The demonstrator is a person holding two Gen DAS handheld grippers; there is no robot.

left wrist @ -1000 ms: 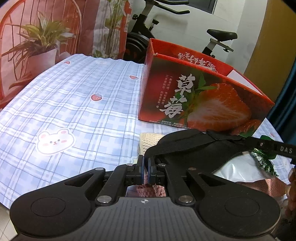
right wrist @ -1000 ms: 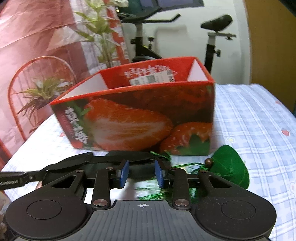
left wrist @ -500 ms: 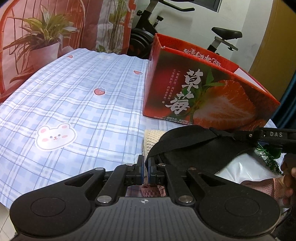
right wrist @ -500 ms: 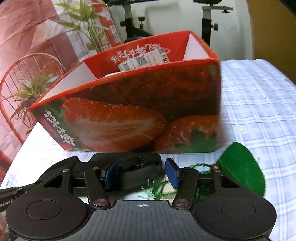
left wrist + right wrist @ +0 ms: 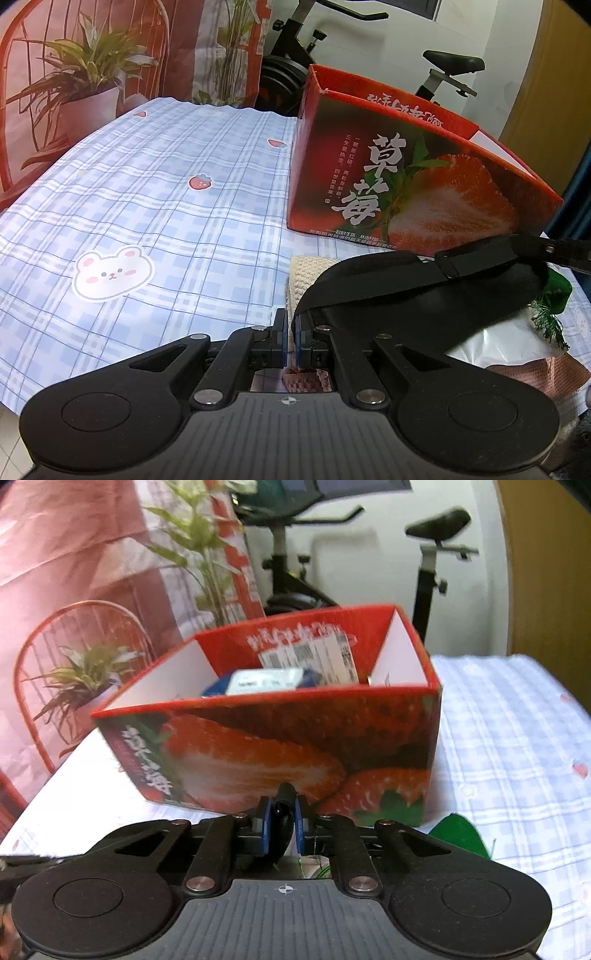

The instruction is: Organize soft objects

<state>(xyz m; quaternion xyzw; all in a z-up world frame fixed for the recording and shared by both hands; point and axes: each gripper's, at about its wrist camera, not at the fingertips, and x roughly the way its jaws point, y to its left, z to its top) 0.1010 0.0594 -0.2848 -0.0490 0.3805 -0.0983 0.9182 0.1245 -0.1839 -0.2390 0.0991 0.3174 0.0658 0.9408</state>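
Two grippers fill the lower part of their own views. At the bottom centre of the left wrist view, the left gripper (image 5: 290, 338) has its blue pads pressed nearly together, pinching the end of a black padded strap (image 5: 417, 291). This strap arcs from there up toward the right edge of the frame, where a black bar meets it. Under the strap lie a cream knitted cloth (image 5: 308, 273), a pale shiny plastic bag (image 5: 506, 341) and a pink knitted cloth (image 5: 543, 374), with a green tasselled piece (image 5: 554, 295) at the right edge. All of these rest on the blue plaid tablecloth (image 5: 166, 221), which bears a bear print in the left middle.

In the right wrist view, the right gripper (image 5: 283, 823) has its pads closed on a dark fold of black material, lifted just above the table at lower centre. A green piece (image 5: 458, 836) shows to its lower right.

Beyond both grippers stands the red strawberry box (image 5: 280, 753), open at the top, in the centre of the right view and at the upper right of the left view. Inside it lies a blue and white packet (image 5: 266, 681); the picture is blurred there. Farther back are a potted plant (image 5: 88, 85), a patterned curtain and an exercise bike (image 5: 432, 554).
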